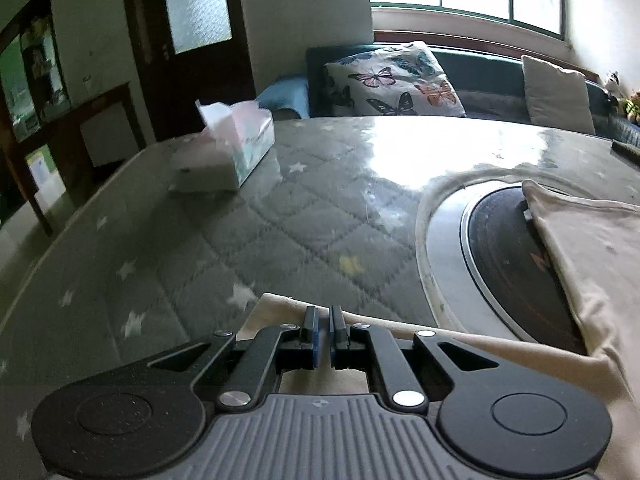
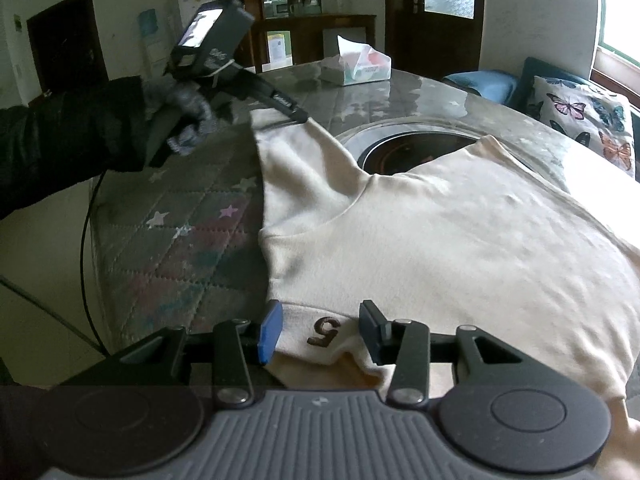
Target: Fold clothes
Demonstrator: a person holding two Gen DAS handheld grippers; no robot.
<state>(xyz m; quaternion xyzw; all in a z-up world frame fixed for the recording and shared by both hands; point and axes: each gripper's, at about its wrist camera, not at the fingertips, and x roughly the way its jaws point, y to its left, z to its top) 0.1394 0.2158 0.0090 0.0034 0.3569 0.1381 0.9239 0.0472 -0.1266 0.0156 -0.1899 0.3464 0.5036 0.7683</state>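
Observation:
A cream garment lies spread on the quilted table, partly over a round black hob. It has a brown "5" mark near its close edge. My right gripper is open, its jaws either side of that marked edge. My left gripper shows in the right wrist view, held by a dark-gloved hand, pinching the garment's far left corner. In the left wrist view my left gripper is shut on the cream cloth, which runs under it and to the right.
A tissue box stands on the far side of the table. The round hob is set in the table's middle. A bench with a butterfly cushion lies beyond, under a window.

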